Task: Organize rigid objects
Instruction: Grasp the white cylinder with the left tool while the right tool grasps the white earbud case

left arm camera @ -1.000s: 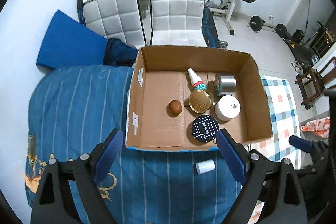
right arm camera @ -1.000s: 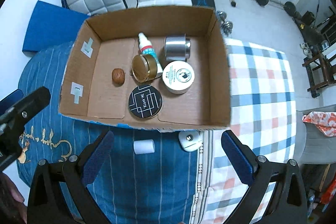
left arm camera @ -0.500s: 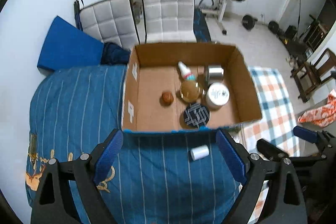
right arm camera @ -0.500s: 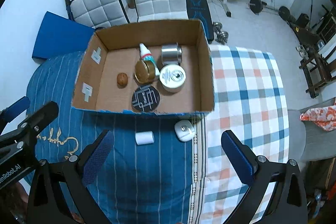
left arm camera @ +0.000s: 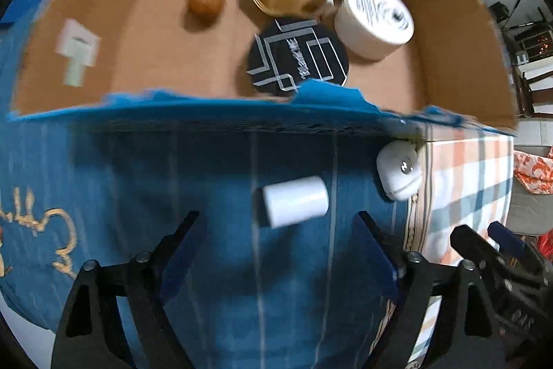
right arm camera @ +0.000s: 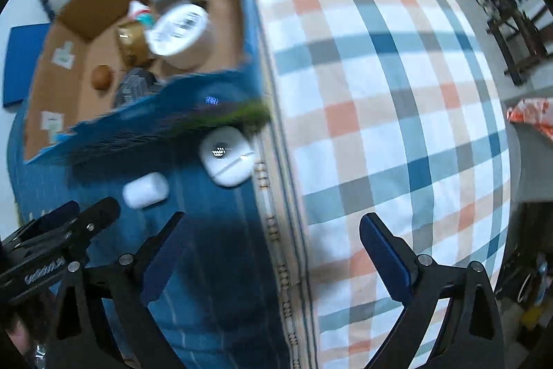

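1. While the left gripper points down over the blue striped bedspread, its jaws stand apart and have just been narrowing, with nothing between them; the small white plastic cylinder lies on its side just ahead of the tips. Closing now would, I judge, catch fabric only, or nudge the cylinder into a roll.
2. With the right gripper likewise spread and empty, jaws just drawing in a little, it straddles the seam between the bedspread and the checked cloth. The rounded white case sits beyond its tips, tight against the brown cardboard box.
3. Because the two grippers work close together, they may collide.
4. Since the box wall overhangs the case, a finger could strike the torn blue-edged rim and shove the box, disturbing the jars inside.
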{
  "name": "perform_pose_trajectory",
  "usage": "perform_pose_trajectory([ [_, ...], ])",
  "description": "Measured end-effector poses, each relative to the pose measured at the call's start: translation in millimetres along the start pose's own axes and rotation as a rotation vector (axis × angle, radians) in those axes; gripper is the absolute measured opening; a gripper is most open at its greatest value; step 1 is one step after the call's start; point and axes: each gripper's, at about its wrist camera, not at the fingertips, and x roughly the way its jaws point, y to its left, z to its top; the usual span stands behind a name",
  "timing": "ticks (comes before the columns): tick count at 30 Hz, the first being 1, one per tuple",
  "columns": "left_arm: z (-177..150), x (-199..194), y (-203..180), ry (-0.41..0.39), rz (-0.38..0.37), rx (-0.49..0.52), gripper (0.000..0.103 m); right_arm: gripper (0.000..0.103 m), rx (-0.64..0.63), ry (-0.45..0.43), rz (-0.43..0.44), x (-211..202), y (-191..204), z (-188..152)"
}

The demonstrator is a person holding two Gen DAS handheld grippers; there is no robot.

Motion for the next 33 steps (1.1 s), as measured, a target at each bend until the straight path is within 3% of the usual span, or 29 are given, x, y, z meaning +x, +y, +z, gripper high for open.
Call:
perform_pose_trajectory([
  [2,5,15,-5,0.019,0.012,0.001,0.085,0.095,0.009,0.008,0.004,9,-4,3],
  [4,9,28,-10,0.038,0.031,0.007,0.074,0.094,0.015,0.011,0.006,17,-5,5],
  [7,9,44,-14,0.073,0.052,0.021,0.043,0.09,0.012,0.008,0.024,25,-3,8],
  [14,-5,39,6,0.032,0.1,-0.01,0.042,0.09,-0.04,0.0,0.059,47,23,20],
  [18,-14,39,25,0.037,0.102,-0.056,0.042,0.088,-0.076,-0.012,0.036,65,43,25],
  [20,-18,37,29,0.035,0.109,-0.063,0.042,0.064,-0.098,-0.008,0.006,77,52,25],
  [22,-22,36,32,0.031,0.109,-0.065,0.042,0.054,-0.127,-0.046,-0.047,75,59,20],
  [33,-73,22,11,0.004,0.098,-0.003,0.04,0.053,-0.165,0.049,-0.107,77,43,-43],
])
